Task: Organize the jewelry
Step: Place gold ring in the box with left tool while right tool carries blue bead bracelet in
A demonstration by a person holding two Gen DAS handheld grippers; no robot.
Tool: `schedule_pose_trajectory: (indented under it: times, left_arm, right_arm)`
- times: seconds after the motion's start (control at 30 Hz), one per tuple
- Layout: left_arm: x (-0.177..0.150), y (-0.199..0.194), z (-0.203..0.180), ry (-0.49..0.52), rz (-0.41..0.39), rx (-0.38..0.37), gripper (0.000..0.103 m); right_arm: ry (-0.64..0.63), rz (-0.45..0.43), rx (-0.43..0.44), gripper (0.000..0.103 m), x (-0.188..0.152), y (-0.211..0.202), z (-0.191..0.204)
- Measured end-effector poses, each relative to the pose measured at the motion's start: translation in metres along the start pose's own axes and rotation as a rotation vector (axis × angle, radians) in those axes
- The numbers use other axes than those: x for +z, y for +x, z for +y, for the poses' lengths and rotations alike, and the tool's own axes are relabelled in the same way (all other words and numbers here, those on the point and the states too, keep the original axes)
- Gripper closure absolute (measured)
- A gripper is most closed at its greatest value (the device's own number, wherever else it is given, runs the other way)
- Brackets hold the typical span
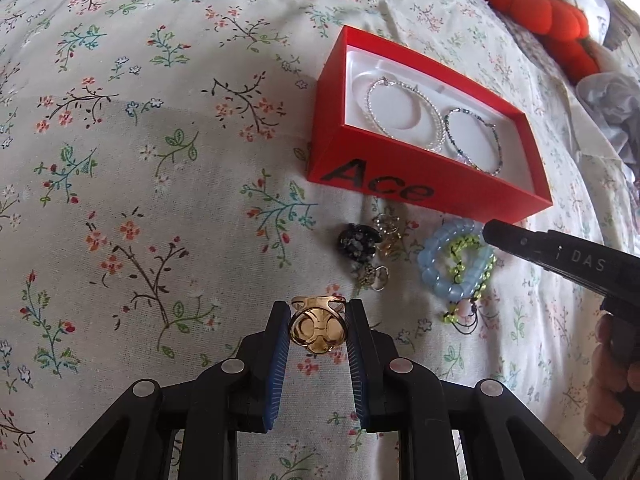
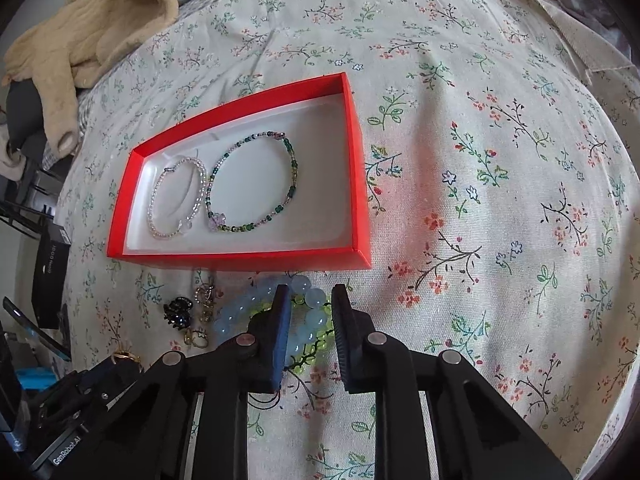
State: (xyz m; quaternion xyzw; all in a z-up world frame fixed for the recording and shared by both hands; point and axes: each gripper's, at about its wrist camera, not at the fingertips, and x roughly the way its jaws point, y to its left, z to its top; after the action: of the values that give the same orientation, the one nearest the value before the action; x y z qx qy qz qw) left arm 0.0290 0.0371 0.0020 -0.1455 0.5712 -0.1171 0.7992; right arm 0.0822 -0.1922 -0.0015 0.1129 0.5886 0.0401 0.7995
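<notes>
Low in the left wrist view, the left gripper (image 1: 318,330) clenches a gold ring (image 1: 318,330) between its blue pads, likely bound for the red box (image 1: 400,176) at upper right, printed "Ace", where two beaded bracelets (image 1: 436,124) already lie. The right gripper (image 2: 310,316) hovers, jaws parted and empty, over the blue bracelet (image 2: 304,320) among loose pieces below the box. Its body reads "GenRobot.AI".

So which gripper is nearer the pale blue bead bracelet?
Right. The right gripper hovers open directly over the blue bracelet; the left gripper is off to its side, shut on the gold ring.
</notes>
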Motion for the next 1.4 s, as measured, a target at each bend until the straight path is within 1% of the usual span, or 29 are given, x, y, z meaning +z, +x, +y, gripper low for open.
schedule_pose_trajectory:
  times: [0.13, 0.2, 0.23, 0.27, 0.3, 0.43, 0.63, 0.77, 0.93, 1.07, 1.27, 1.4]
  left_arm:
    - [-0.001, -0.001, 0.003, -0.002, 0.003, 0.005, 0.081]
    - [-0.002, -0.001, 0.004, -0.003, 0.004, 0.008, 0.081]
    - [-0.002, -0.001, 0.004, -0.004, 0.005, 0.009, 0.081]
    - [-0.002, -0.001, 0.004, -0.005, 0.005, 0.01, 0.081]
    - [-0.002, -0.001, 0.005, -0.004, 0.006, 0.012, 0.081]
    - [-0.003, -0.001, 0.005, -0.002, 0.004, 0.014, 0.081]
    - [0.001, -0.002, 0.001, 0.001, -0.008, 0.012, 0.081]
    - [0.004, -0.008, -0.004, 0.007, -0.025, 0.004, 0.081]
    - [0.008, -0.017, -0.01, 0.018, -0.051, -0.006, 0.081]
    - [0.016, -0.026, -0.018, 0.049, -0.073, -0.003, 0.081]
    - [0.032, -0.036, -0.031, 0.102, -0.126, -0.005, 0.081]
    - [0.049, -0.033, -0.039, 0.109, -0.153, -0.038, 0.081]
  right_arm:
    - [-0.012, 0.011, -0.023, 0.083, 0.001, 0.008, 0.001]
    - [-0.015, 0.011, -0.019, 0.084, 0.001, 0.01, 0.001]
    - [-0.018, 0.009, -0.015, 0.085, 0.001, 0.01, 0.001]
    - [-0.025, 0.006, -0.013, 0.09, 0.001, 0.009, 0.002]
    - [-0.032, 0.002, -0.015, 0.091, 0.001, 0.009, 0.003]
    - [-0.049, -0.016, -0.008, 0.091, -0.001, 0.002, 0.006]
    - [-0.073, -0.053, 0.031, 0.091, -0.009, -0.024, 0.01]
    - [-0.077, -0.085, 0.076, 0.091, -0.014, -0.044, 0.013]
    - [-0.084, -0.142, 0.139, 0.091, -0.021, -0.074, 0.019]
    - [-0.085, -0.195, 0.169, 0.091, -0.023, -0.098, 0.02]
    - [-0.061, -0.263, 0.214, 0.091, -0.016, -0.124, 0.017]
    - [-0.038, -0.302, 0.23, 0.091, -0.006, -0.132, 0.016]
